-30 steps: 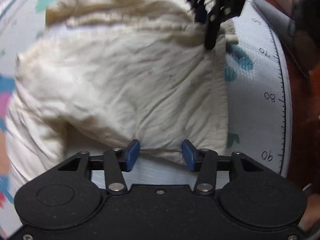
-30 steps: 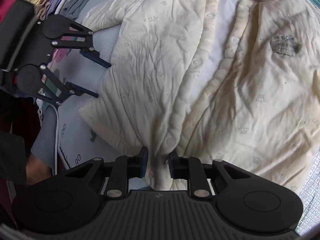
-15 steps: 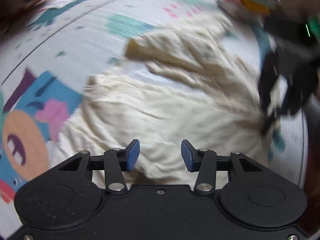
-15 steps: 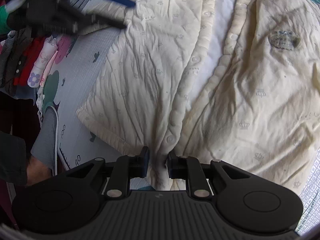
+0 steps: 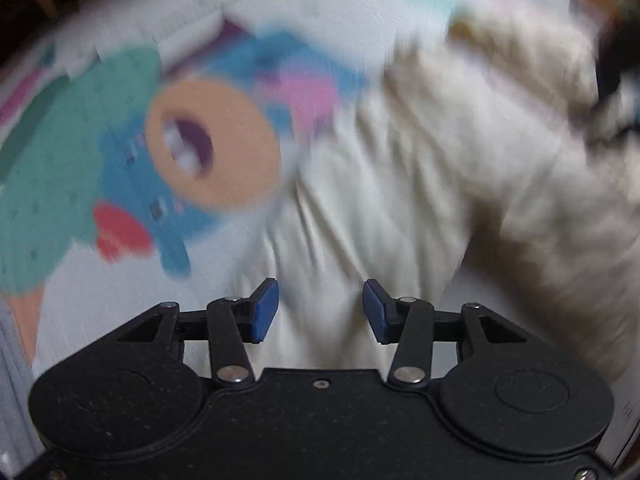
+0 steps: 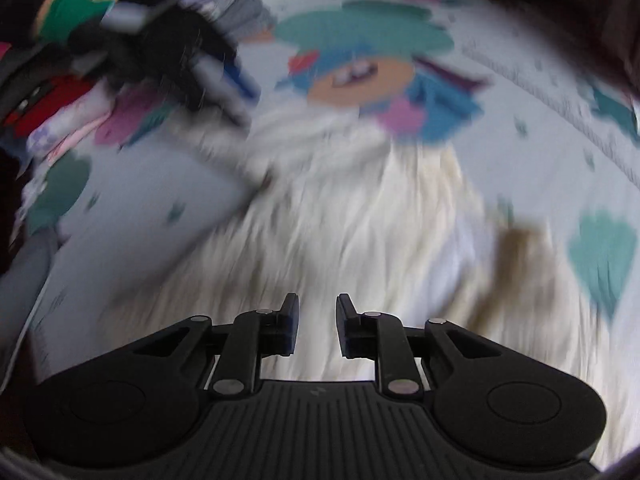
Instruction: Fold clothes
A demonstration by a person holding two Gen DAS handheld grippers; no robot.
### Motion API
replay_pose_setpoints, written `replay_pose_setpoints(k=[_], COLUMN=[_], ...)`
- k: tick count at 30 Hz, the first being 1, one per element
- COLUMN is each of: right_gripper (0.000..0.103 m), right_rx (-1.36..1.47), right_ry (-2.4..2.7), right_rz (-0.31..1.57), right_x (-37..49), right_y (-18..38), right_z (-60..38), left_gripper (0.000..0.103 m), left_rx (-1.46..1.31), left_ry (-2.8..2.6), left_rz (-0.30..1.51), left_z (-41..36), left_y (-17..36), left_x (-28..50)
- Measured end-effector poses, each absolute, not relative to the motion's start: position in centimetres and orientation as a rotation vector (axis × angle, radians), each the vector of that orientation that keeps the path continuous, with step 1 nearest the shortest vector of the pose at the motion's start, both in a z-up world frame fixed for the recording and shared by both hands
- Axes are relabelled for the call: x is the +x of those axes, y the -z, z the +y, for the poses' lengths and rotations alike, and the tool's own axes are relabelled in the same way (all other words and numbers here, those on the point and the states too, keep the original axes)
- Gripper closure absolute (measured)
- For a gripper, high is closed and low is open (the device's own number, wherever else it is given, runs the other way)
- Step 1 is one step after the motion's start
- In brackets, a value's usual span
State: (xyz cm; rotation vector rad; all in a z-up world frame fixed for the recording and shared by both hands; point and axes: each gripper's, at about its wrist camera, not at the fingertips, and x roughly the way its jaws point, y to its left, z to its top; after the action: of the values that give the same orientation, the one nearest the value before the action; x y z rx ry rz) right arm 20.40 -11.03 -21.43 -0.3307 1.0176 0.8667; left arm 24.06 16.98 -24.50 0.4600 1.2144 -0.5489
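A cream baby garment [image 5: 420, 184] lies crumpled on a printed play mat [image 5: 120, 292]; both views are blurred by motion. My left gripper [image 5: 320, 306] hovers over the garment's left edge. Its jaws are opening, and the cloth lies under the gap without the blue pads [image 5: 264, 312] pressing it. My right gripper [image 6: 318, 328] has a fold of the same cream garment [image 6: 352, 232] in its narrow gap. Its jaws ease slightly apart, and the cloth streaks away from them as if pulled taut. The left gripper [image 6: 236, 96] shows as a dark smear at the upper left of the right wrist view.
A cartoon print [image 5: 208, 148] covers the mat left of the garment. A pile of coloured clothes [image 6: 60, 92] sits at the mat's far left. A grey slipper [image 6: 24, 272] is at the left edge. Dark floor lies beyond the mat's ruler-marked border [image 6: 560, 100].
The left gripper swept from the garment's hem across it toward the cartoon print, its jaws a little wider. The right gripper lifted and rolled with the cloth; its view now looks across the mat.
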Motion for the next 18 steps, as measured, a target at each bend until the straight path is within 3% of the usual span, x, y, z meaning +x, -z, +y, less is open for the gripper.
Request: replay_pose_setpoints(k=[6, 8, 11, 16, 17, 18], right_gripper=[0.082, 0.083, 0.093, 0.091, 0.084, 0.083], right_rx=[-0.229, -0.275, -0.156, -0.106, -0.074, -0.063], right_ry=[-0.826, -0.760, -0.710, -0.739, -0.714, -0.697], right_rz=[0.836, 0.918, 0.933, 0.934, 0.953, 0.985], right_x=[26.4, 28.4, 30.2, 30.4, 30.4, 30.2], right_y=[22.7, 25.2, 27.4, 27.0, 26.7, 26.3], right_z=[-7.0, -6.7, -8.8, -10.5, -11.3, -12.0], left_gripper=[0.054, 0.053, 0.053, 0.054, 0.054, 0.054], left_rx=[0.376, 0.342, 0.319, 0.367, 0.380, 0.375], left_ry=[0.502, 0.483, 0.468, 0.463, 0.459, 0.471], left_rz=[1.241, 1.238, 1.257, 1.236, 1.202, 1.163], left_z=[17.1, 17.4, 17.4, 16.4, 16.1, 15.8], left_y=[24.4, 24.5, 24.4, 23.3, 22.6, 22.0], left_x=[24.2, 24.0, 24.3, 24.8, 24.9, 24.8])
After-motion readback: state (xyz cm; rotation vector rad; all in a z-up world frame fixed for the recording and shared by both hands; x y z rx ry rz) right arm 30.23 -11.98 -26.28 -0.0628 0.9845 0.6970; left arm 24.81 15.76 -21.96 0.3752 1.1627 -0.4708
